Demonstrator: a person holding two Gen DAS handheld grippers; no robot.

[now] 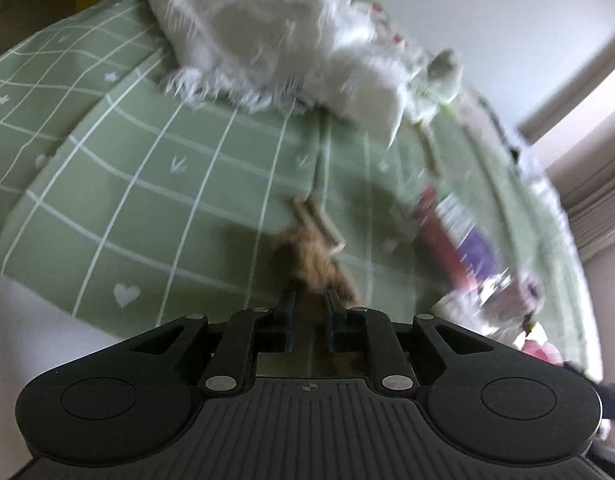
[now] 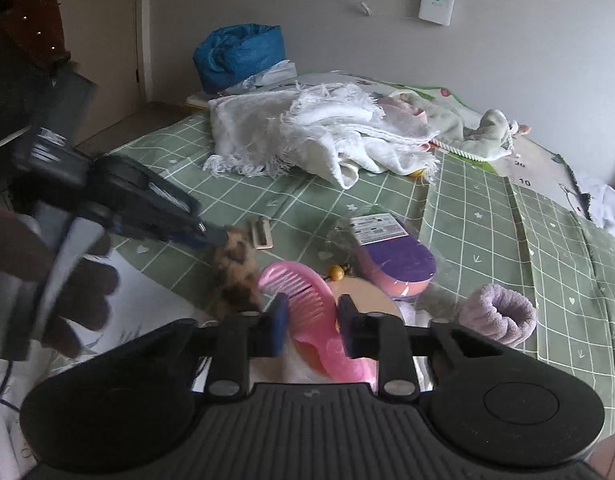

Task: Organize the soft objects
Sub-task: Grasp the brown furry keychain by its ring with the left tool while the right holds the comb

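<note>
Bedding first: green grid-patterned quilt (image 2: 487,216) carries a white fringed throw (image 2: 307,132) at its far side. Left gripper (image 1: 310,312) has its fingers nearly closed on a small brown mottled furry scrunchie (image 2: 235,268) at the quilt's near edge; lifting it cleanly needs a steady pinch. Right gripper (image 2: 313,320) hangs parted and empty over a pink plastic comb (image 2: 303,292).

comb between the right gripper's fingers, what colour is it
Pink: the plastic comb, clearest in the right wrist view.
</note>
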